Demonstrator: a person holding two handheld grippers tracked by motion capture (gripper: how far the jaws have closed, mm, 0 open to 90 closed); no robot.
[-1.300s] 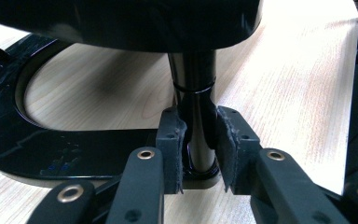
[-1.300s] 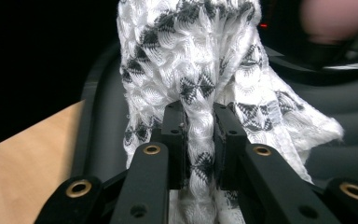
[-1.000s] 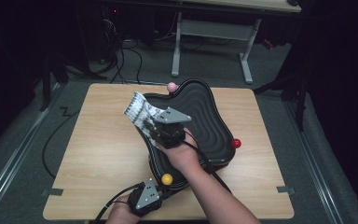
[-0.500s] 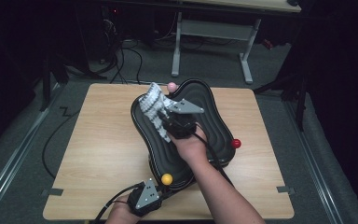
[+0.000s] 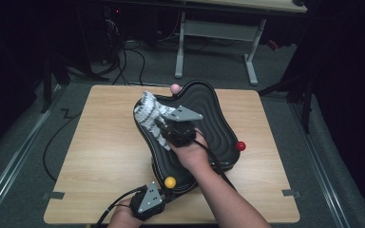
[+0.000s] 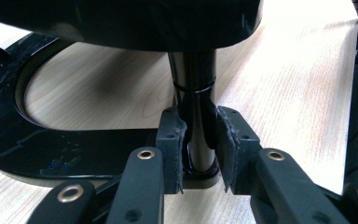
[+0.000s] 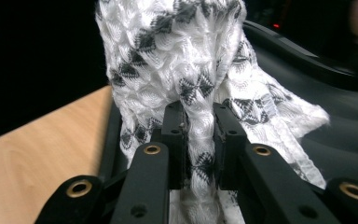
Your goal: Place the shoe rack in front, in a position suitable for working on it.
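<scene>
Inspected mid-wipe. Found the right tool (image 7: 199,135) clamped shut on a white, grey-patterned cloth (image 7: 168,60), a fold of it pinched between the pads and the rest bunched ahead of the jaws. Located the cloth, in the high view, at the centre of the frame, pressed against the upper-left rim of a black ridged tray (image 5: 209,118). Found the left tool (image 6: 199,140) closed around a black upright post (image 6: 193,79) under the tray, pads pressing on both sides, apparently to steady the piece. Placed that tool, in the high view, at the bottom centre of the frame, just beside a yellow ball (image 5: 170,182) on the tray's near edge. Noted a red ball (image 5: 240,146) at the right edge and a pink ball (image 5: 175,88) at the top edge. Noted the tray standing near the middle of a wooden desk (image 5: 104,137). Judged the step in hand to be wiping the tray's surface, with most of the ridged area to the right not yet under the cloth. Judged the next move to call for dragging the cloth down and right along the ridges, keeping the pinch firm and the post held. Could not tell how clean the dark surface was.
</scene>
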